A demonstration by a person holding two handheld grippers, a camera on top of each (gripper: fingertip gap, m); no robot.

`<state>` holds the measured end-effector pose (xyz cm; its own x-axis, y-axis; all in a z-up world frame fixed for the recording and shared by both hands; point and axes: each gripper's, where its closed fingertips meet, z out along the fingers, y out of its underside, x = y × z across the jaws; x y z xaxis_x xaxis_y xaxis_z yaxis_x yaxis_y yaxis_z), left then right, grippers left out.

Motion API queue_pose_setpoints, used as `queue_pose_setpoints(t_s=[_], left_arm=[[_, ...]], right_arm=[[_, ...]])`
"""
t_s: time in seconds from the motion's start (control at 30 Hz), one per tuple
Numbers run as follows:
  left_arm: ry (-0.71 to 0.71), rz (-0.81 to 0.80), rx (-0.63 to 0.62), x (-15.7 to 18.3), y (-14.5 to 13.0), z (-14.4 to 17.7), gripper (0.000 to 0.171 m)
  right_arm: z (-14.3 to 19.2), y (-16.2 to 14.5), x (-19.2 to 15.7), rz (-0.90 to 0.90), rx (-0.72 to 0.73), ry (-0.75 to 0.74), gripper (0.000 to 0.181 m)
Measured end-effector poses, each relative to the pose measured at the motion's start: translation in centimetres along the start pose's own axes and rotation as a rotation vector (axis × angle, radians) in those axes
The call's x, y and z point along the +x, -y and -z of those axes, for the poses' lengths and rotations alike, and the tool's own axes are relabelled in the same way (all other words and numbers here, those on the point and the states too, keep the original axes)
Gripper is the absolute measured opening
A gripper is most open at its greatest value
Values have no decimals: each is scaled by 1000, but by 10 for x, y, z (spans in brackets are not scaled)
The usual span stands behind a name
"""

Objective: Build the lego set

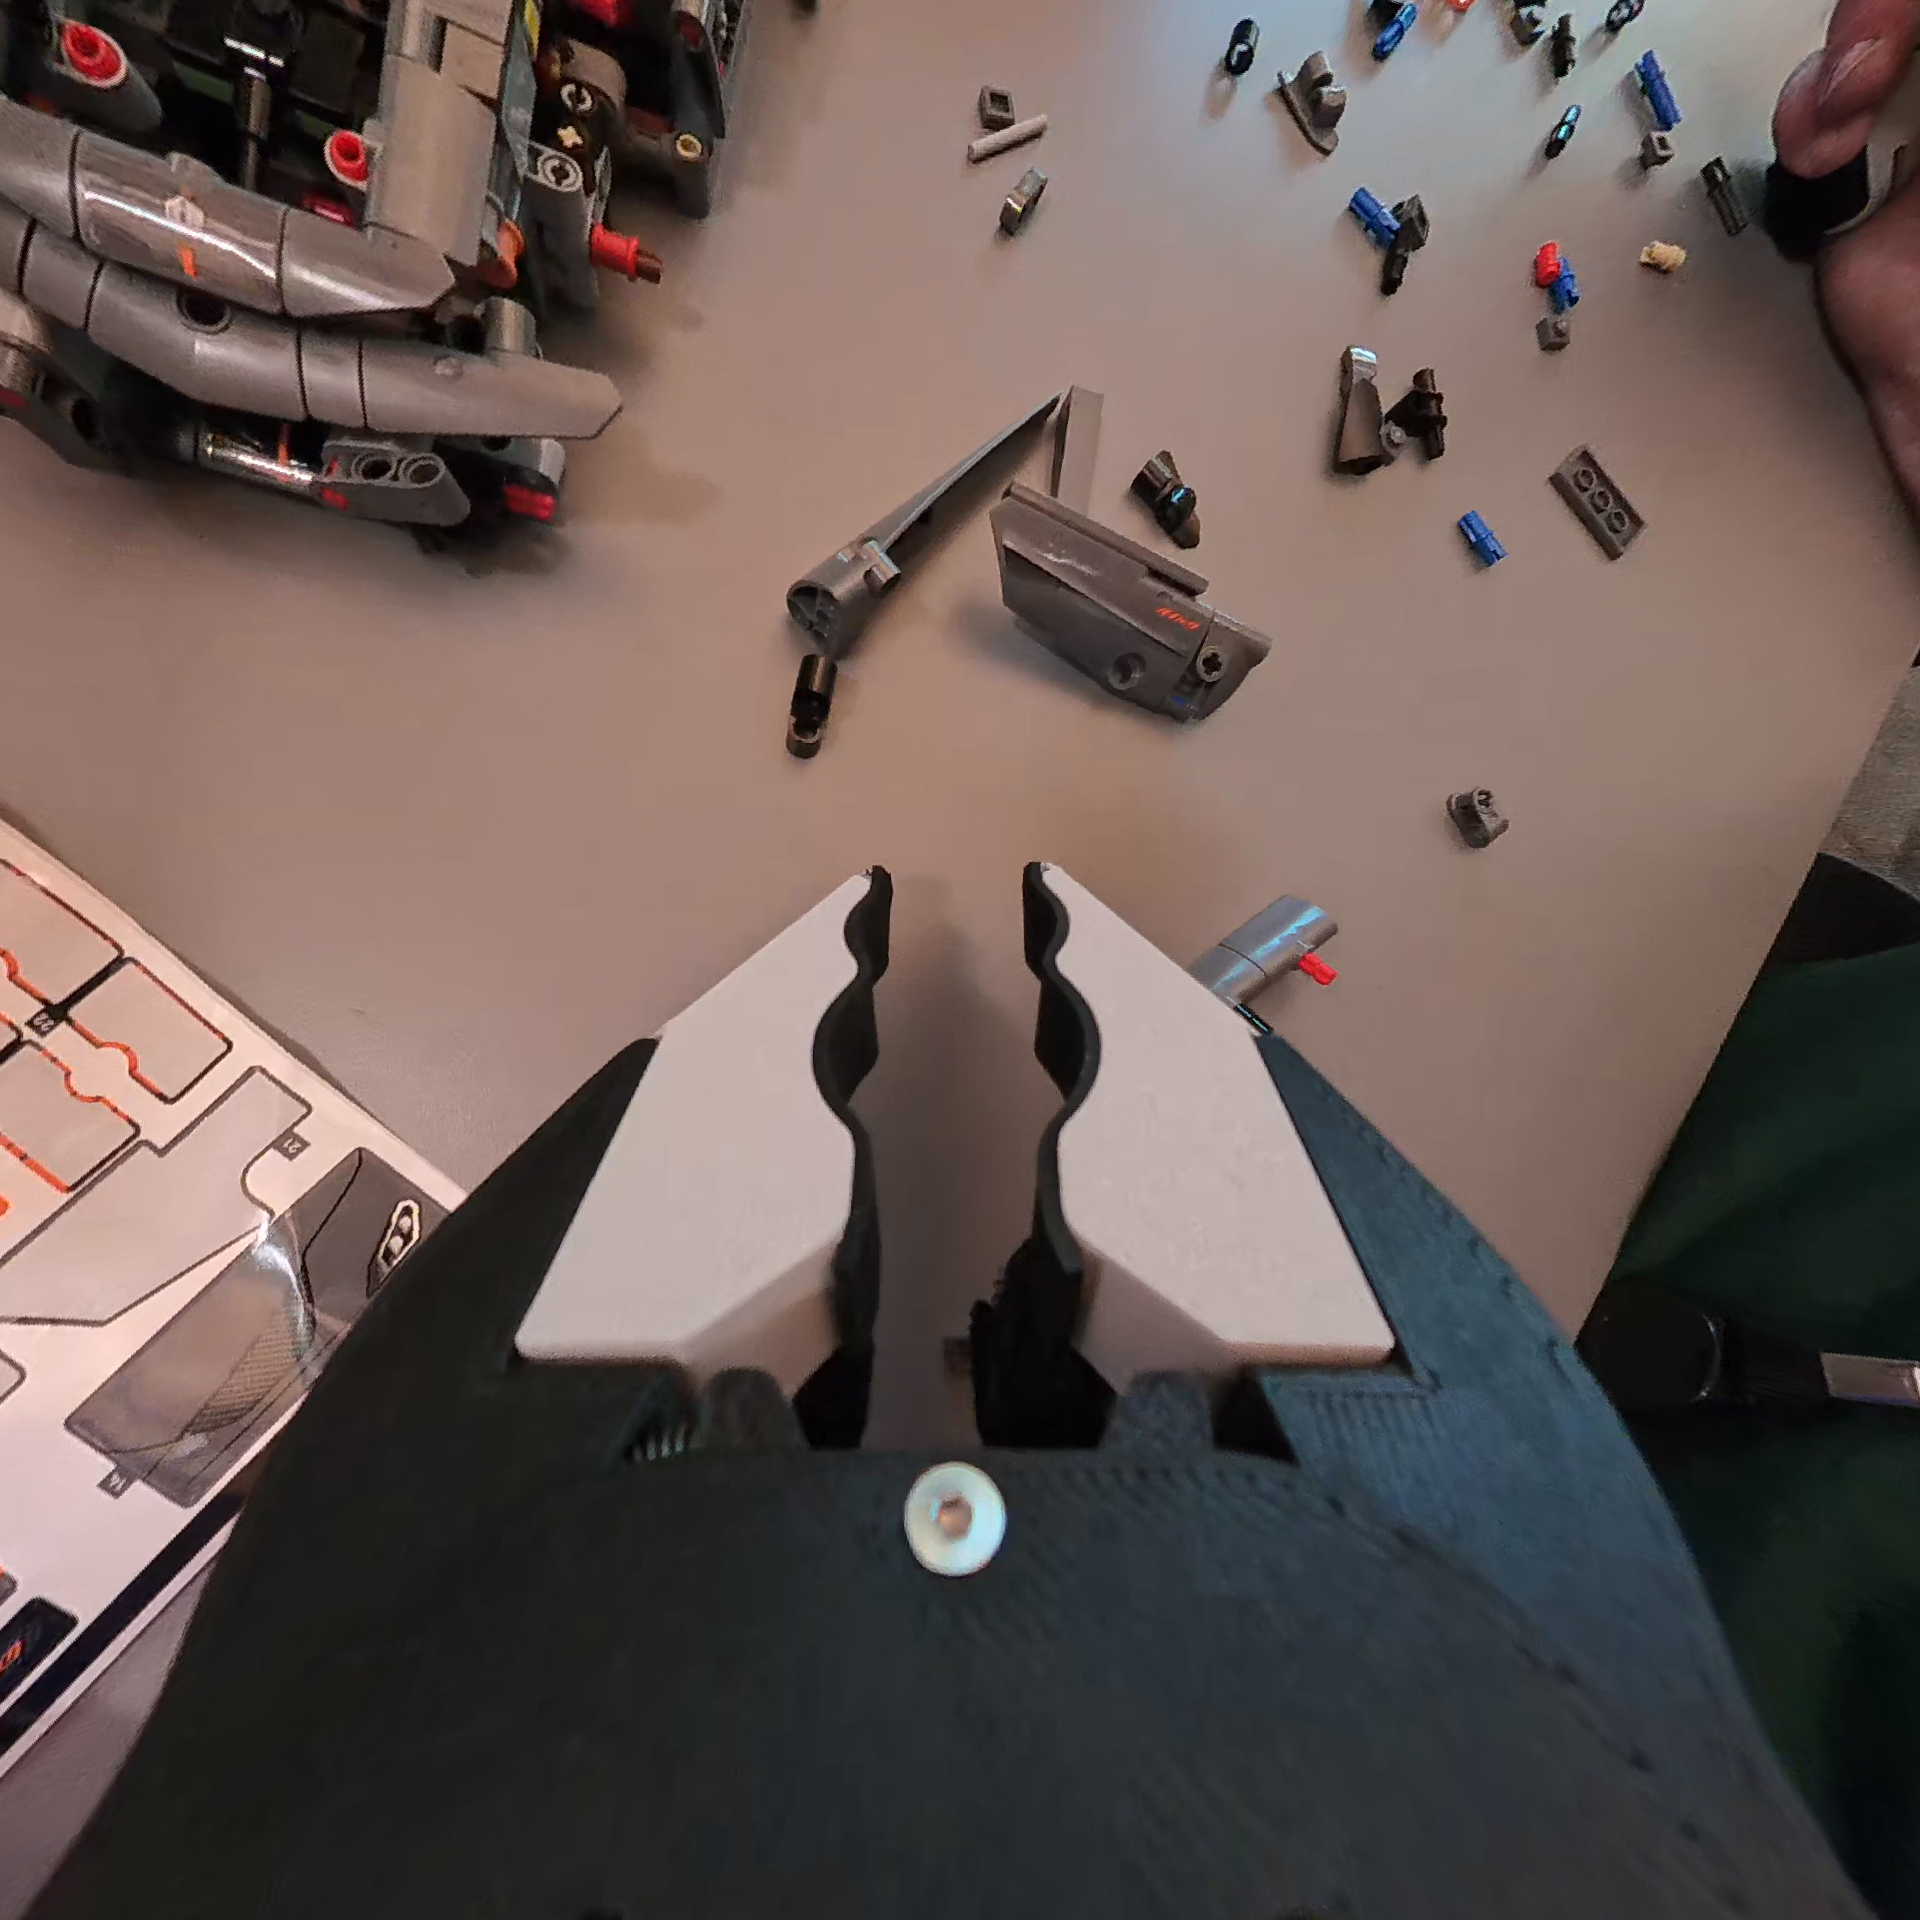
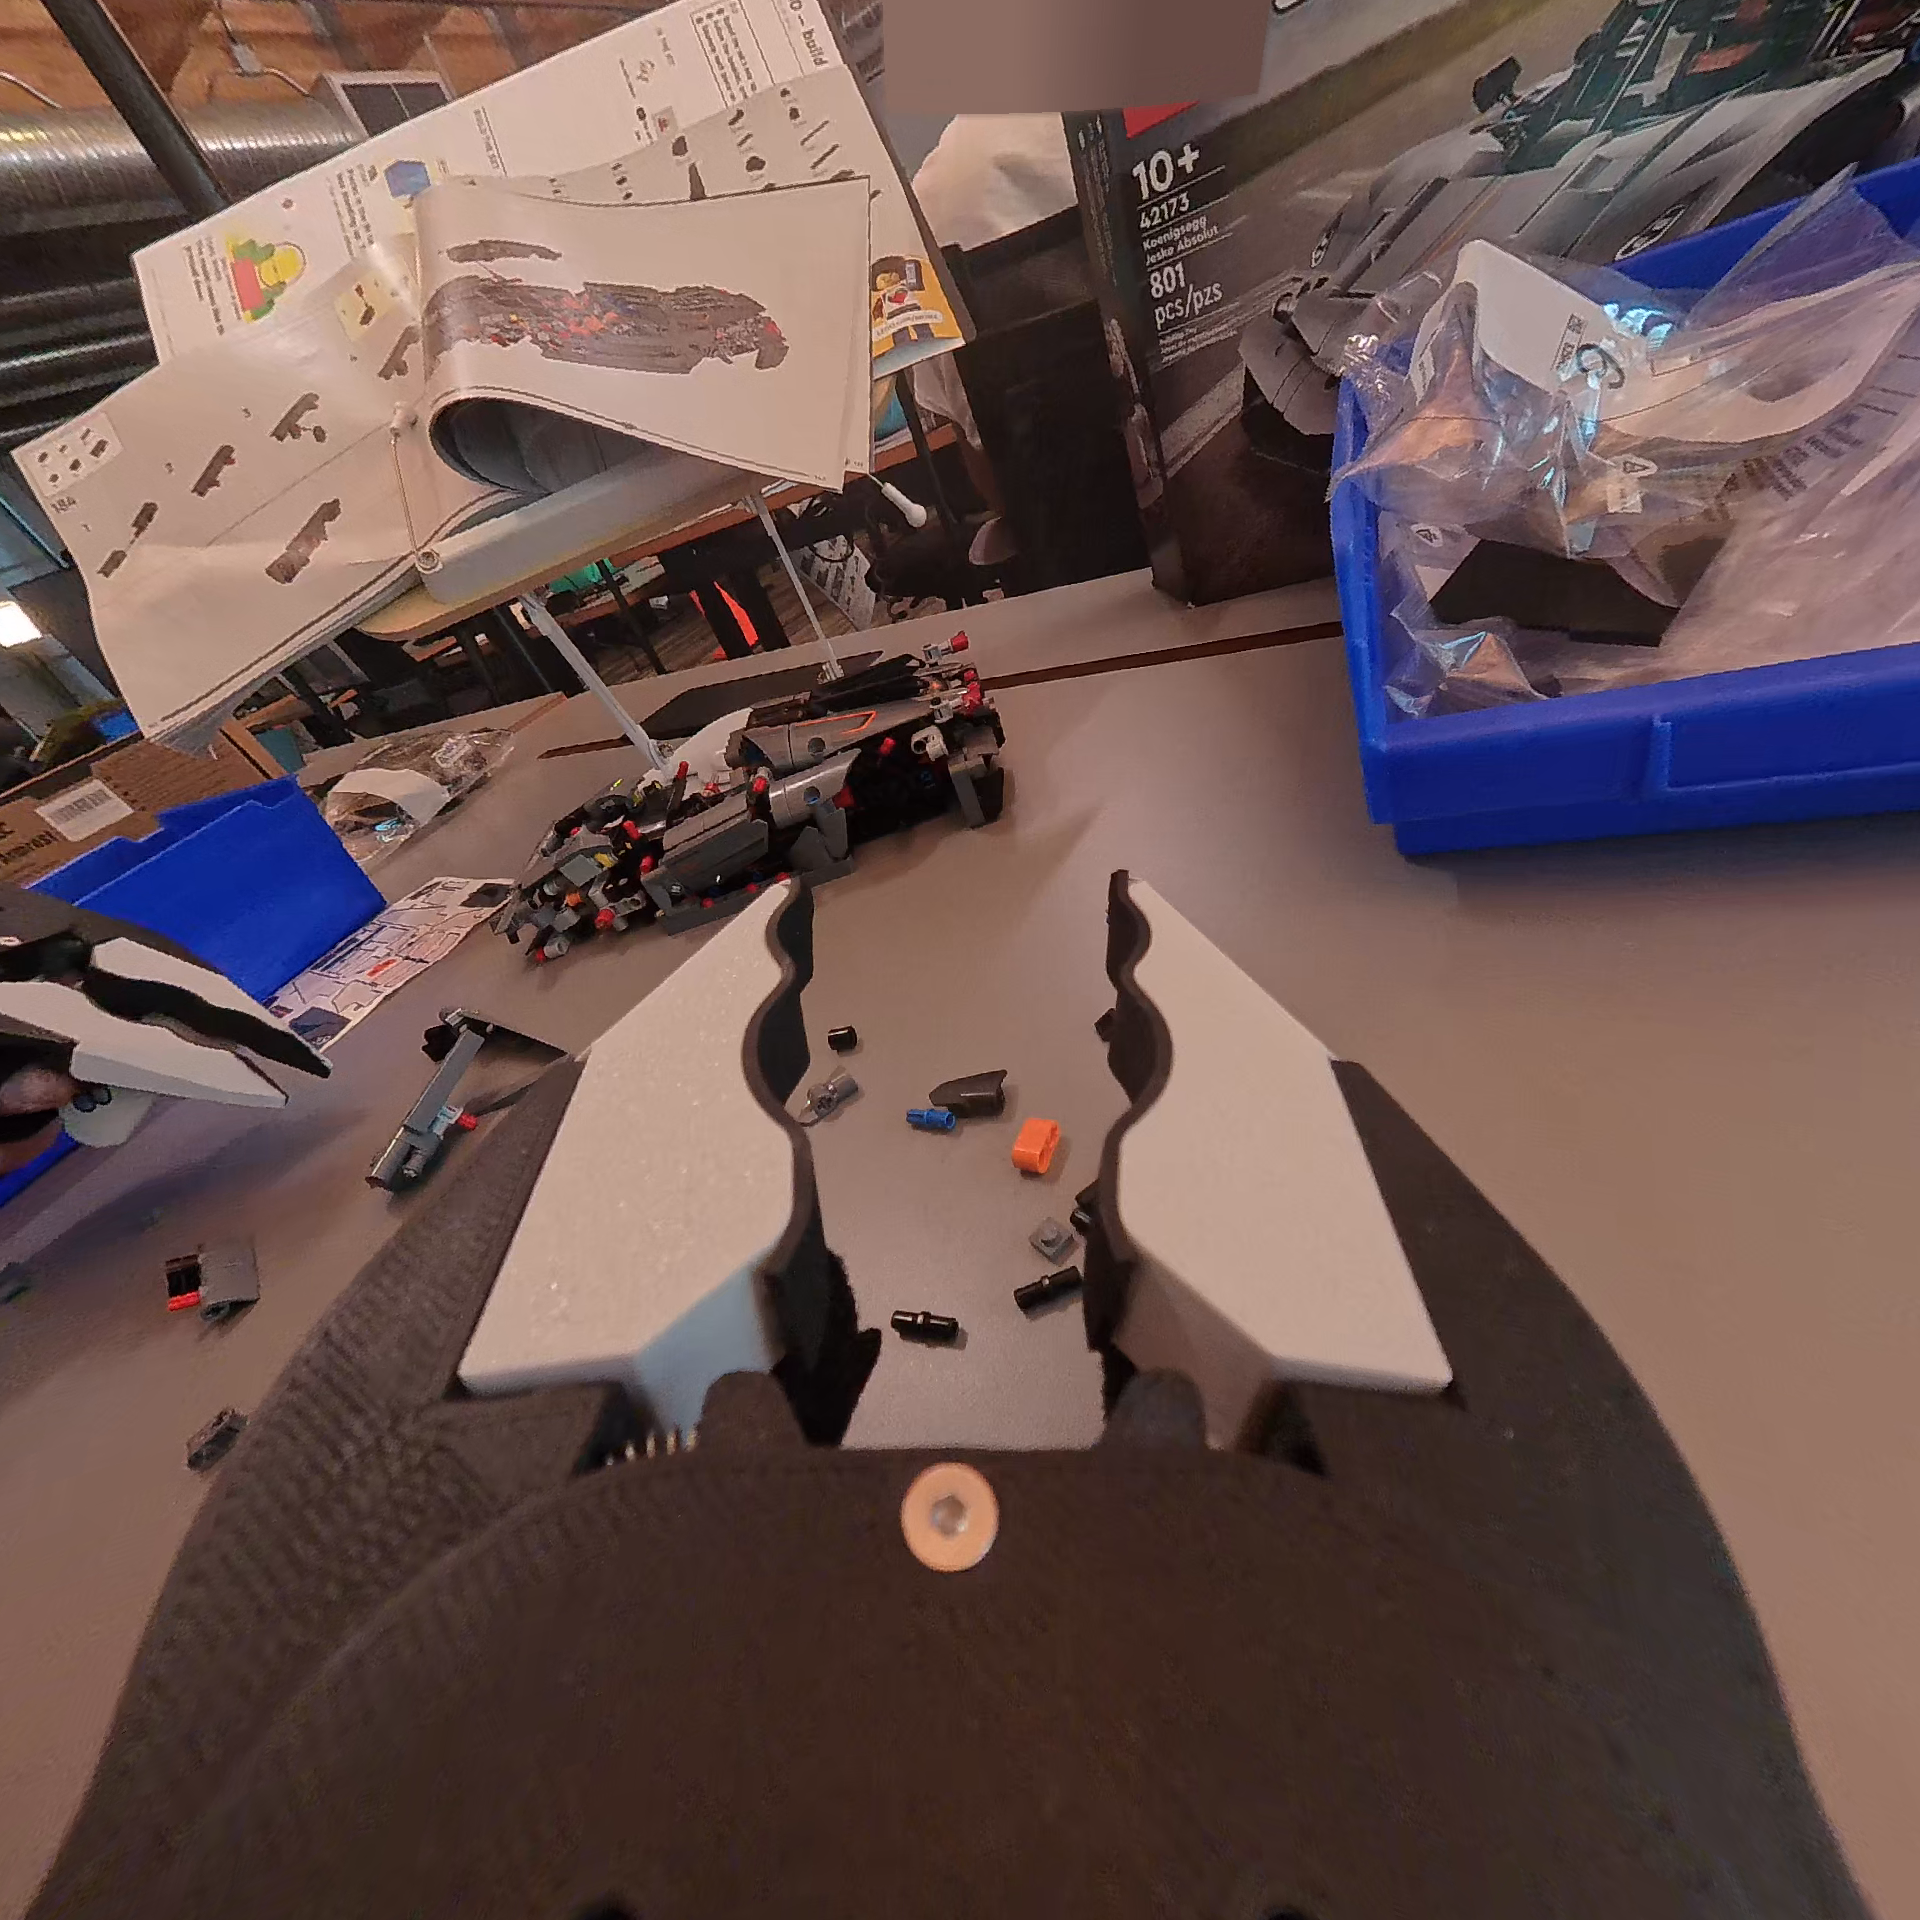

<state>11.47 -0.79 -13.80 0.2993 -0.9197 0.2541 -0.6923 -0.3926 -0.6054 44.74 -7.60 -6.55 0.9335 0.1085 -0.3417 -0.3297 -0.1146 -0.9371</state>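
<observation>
While both grippers are hovering over the grey surface, neither is holding anything. In the left wrist view, the left gripper is pointing down at the surface with its fingers standing a little apart, a narrow empty gap lying between them. A sticker sheet is lying at the lower left, and a grey tube with a red pin is resting just beside the right finger. Beyond the tips, a dark grey panel assembly and a long thin grey piece are lying near each other, with a black connector beside the thin piece. Small blue, black and grey pins are lying scattered to the upper right. The part-built car is sitting at the upper left. A hand is showing at the right edge.

In the right wrist view, the right gripper is held low with its fingers standing wide apart; an orange piece, a blue pin and black pins are lying on the surface between them, untouched. The left gripper is showing at the left edge. Farther off, the car is sitting mid-surface. A blue bin of plastic bags is standing at the right, the set's box is standing behind it, and an open instruction booklet is propped up at the back.
</observation>
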Motion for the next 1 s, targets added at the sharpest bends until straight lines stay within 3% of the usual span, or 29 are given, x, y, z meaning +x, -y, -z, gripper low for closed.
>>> queue_pose_setpoints(t_s=[0.77, 1.0], left_arm=[[3, -112, 36, 20, 10, 14, 20], [4, -172, 93, 36, 14, 35, 18]], right_arm=[[0, 0, 0, -2, 0, -1, 55], [1, 1, 1, -1, 6, -3, 55]])
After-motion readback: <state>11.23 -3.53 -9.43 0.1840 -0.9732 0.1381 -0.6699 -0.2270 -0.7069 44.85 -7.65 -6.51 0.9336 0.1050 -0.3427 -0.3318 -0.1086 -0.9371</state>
